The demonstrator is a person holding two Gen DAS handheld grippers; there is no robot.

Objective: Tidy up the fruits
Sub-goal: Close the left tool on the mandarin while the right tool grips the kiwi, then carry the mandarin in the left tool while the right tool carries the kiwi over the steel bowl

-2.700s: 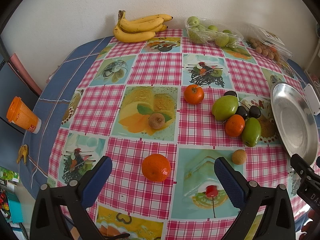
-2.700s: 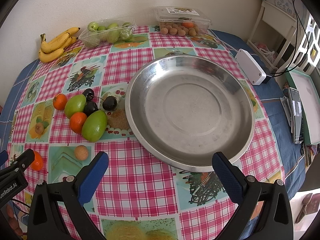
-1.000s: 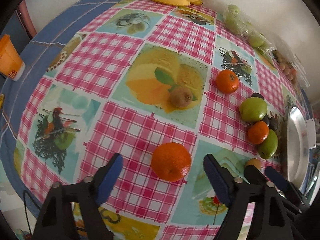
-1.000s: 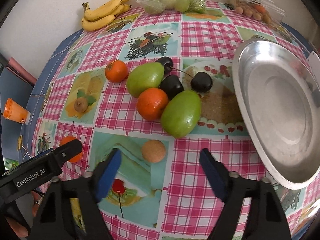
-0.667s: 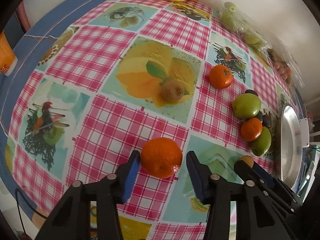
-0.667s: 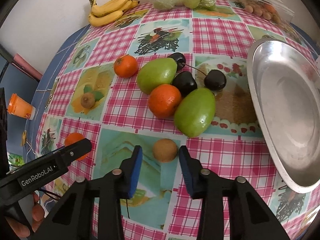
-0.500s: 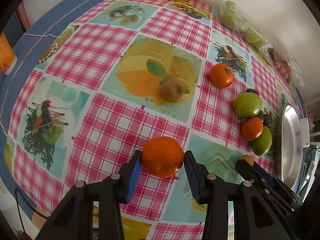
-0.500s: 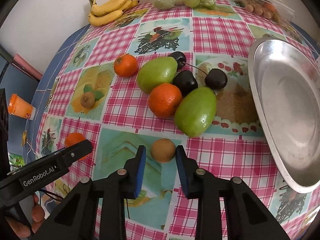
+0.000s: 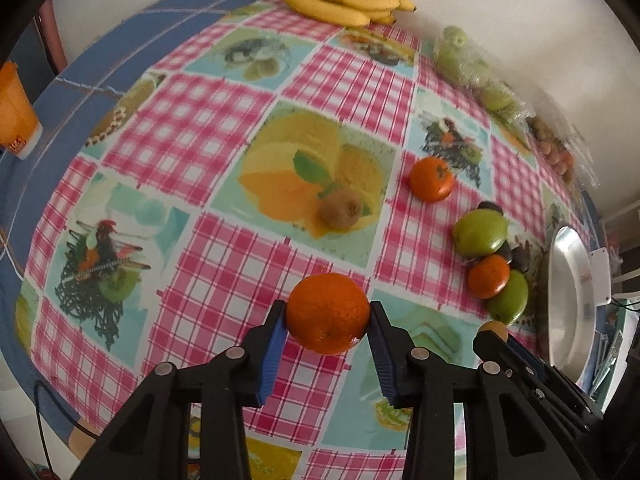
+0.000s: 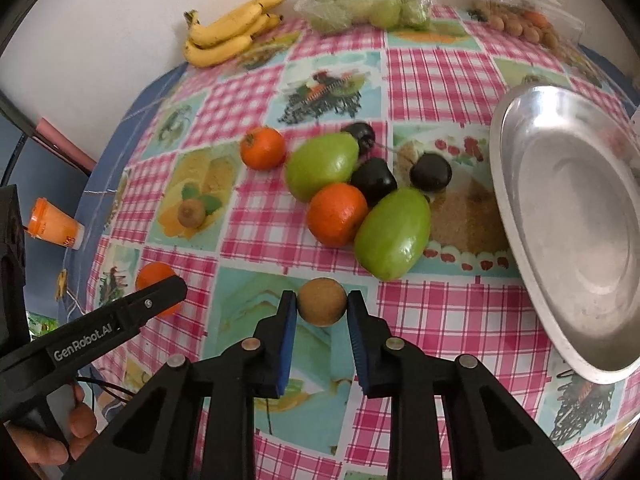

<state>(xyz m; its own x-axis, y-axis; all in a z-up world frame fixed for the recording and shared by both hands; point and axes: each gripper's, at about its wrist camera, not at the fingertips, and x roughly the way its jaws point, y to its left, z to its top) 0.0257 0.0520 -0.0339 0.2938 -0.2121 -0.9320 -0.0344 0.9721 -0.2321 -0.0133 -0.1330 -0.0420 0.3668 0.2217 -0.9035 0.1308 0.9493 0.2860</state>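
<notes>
My left gripper (image 9: 327, 316) is shut on a large orange (image 9: 327, 313), which seems raised a little off the checked tablecloth. My right gripper (image 10: 322, 307) is shut on a small brown fruit (image 10: 321, 301) just in front of the fruit cluster. That cluster holds a green mango (image 10: 393, 239), a second green mango (image 10: 321, 166), an orange (image 10: 337, 214) and dark plums (image 10: 430, 172). The silver plate (image 10: 568, 216) lies empty to the right. A small orange (image 9: 431, 179) and a brown kiwi (image 9: 341, 208) lie apart, farther back.
Bananas (image 10: 228, 34), a bag of green fruit (image 10: 368, 8) and a clear box of small brown fruit (image 10: 520, 24) line the table's far edge by the wall. An orange cup (image 10: 54, 226) stands beyond the table's left edge. A white box (image 9: 600, 276) lies past the plate.
Both grippers moved forward and closed, the left on the large orange, the right on the small brown fruit. The orange now seems lifted slightly.
</notes>
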